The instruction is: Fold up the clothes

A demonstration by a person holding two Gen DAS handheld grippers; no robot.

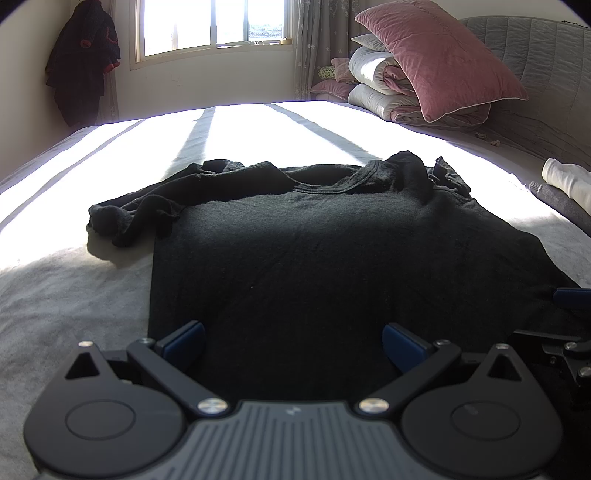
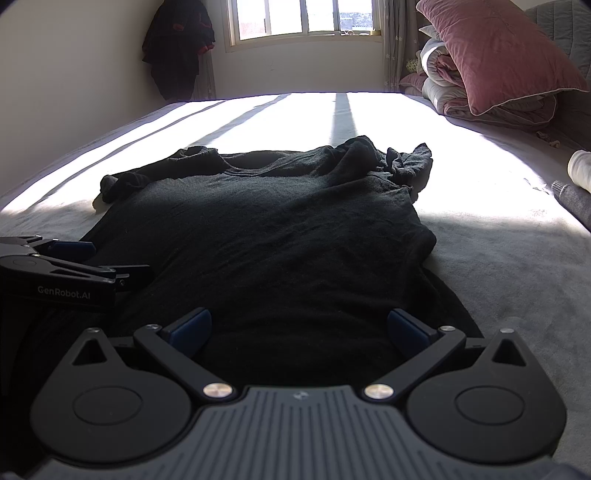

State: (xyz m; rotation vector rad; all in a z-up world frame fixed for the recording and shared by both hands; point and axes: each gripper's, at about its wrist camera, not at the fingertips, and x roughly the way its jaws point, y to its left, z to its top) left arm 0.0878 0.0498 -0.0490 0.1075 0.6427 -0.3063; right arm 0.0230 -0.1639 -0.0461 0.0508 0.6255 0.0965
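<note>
A black long-sleeved top point(image 1: 332, 251) lies on the grey bed point(image 1: 55, 295), its neckline at the far end and both sleeves bunched up near the shoulders. My left gripper point(image 1: 293, 341) stands open over the near hem on the left part of the top. In the right wrist view the same top point(image 2: 266, 229) stretches ahead, and my right gripper point(image 2: 299, 326) is open over the hem's right part. Nothing sits between either pair of blue pads. The left gripper's body point(image 2: 55, 273) shows at the left edge of the right wrist view.
A pink pillow point(image 1: 443, 59) leans on folded quilts point(image 1: 380, 77) at the bed's far right. White and grey folded clothes point(image 1: 565, 184) lie at the right edge. A dark garment point(image 1: 83, 59) hangs by the window point(image 1: 214, 26). Strong sunlight covers the far half of the bed.
</note>
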